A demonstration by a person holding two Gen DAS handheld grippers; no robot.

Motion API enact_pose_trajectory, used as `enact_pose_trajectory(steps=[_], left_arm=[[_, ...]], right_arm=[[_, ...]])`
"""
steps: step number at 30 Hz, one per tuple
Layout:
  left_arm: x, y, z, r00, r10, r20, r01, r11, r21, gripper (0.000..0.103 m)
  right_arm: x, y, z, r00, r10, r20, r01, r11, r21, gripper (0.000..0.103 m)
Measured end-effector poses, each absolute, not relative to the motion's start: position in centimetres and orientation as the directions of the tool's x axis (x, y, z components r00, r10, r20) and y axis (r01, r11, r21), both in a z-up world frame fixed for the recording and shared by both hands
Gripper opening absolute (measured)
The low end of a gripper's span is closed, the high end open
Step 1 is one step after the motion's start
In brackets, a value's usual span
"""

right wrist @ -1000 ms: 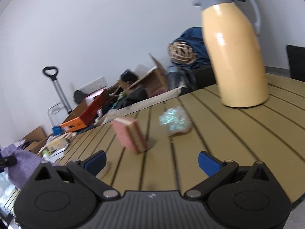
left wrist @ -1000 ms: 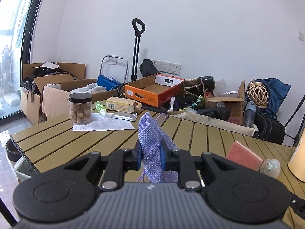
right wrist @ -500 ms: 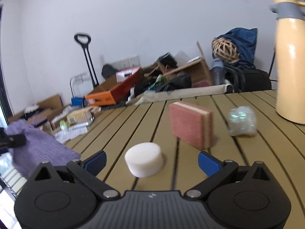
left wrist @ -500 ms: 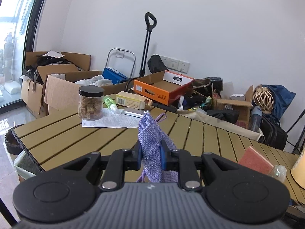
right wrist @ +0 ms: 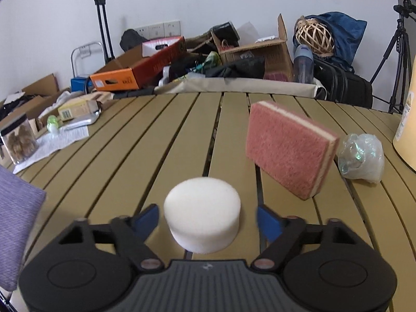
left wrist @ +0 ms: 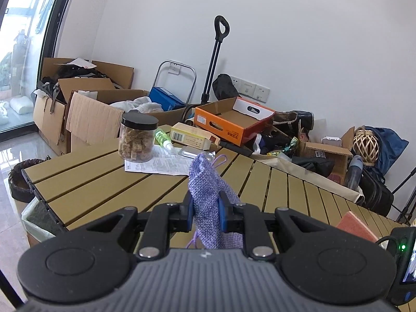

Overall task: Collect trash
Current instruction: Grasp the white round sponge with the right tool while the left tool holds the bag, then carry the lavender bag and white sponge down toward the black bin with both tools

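My left gripper [left wrist: 206, 209] is shut on a purple woven drawstring bag [left wrist: 208, 182], held just above the slatted wooden table [left wrist: 98, 182]. The same bag [right wrist: 15, 228] shows at the left edge of the right wrist view. My right gripper [right wrist: 208, 219] hovers low over the table with a white foam disc [right wrist: 202, 213] between its blue pads. Its jaws are closing, with small gaps still on both sides of the disc. A pink sponge [right wrist: 288, 148] stands on edge to the right, with a crumpled clear plastic wrapper [right wrist: 362, 157] beyond it.
A cookie jar [left wrist: 137, 140], a printed paper sheet [left wrist: 158, 162], a green bottle [left wrist: 162, 136] and a yellow box [left wrist: 191, 137] sit at the table's far left. A yellow thermos [right wrist: 408, 119] stands at the right edge. Bins with liners [left wrist: 20, 179] and cardboard boxes crowd the floor beyond.
The right gripper swung left from the thermos and wrapper, came up to the white foam disc, and its jaws narrowed around it. The left gripper drifted sideways, still holding the bag.
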State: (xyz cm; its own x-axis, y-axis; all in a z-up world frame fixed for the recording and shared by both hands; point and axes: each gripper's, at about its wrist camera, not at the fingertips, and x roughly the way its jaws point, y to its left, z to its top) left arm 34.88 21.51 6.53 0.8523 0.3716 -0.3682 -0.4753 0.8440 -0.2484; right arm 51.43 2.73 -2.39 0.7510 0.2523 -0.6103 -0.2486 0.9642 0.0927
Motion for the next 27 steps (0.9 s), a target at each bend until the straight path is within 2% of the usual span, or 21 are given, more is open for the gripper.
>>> enact_pose_trajectory(steps=[2,19,27], left_arm=[[34.7,21.6,6.5,0.852,0.373,-0.368,-0.478,0.842,-0.252,0.019],[33.4,20.9,6.7,0.872,0.337,-0.354,-0.440,0.858,-0.266,0.019],[31.9,18.5,6.8,0.887,0.326,-0.327,-0.407,0.887,-0.220,0.019]], right_arm=[[51.4,2.9,-2.5,0.750,0.256,-0.610,-0.256,0.963,0.088,0.057],[45.9,0.8,0.3,0.779,0.282,-0.561,-0.292,0.954,0.074,0.056],[41.1,-2.6,1.2,0.806,0.264,-0.529,-0.256,0.962,0.091,0.056]])
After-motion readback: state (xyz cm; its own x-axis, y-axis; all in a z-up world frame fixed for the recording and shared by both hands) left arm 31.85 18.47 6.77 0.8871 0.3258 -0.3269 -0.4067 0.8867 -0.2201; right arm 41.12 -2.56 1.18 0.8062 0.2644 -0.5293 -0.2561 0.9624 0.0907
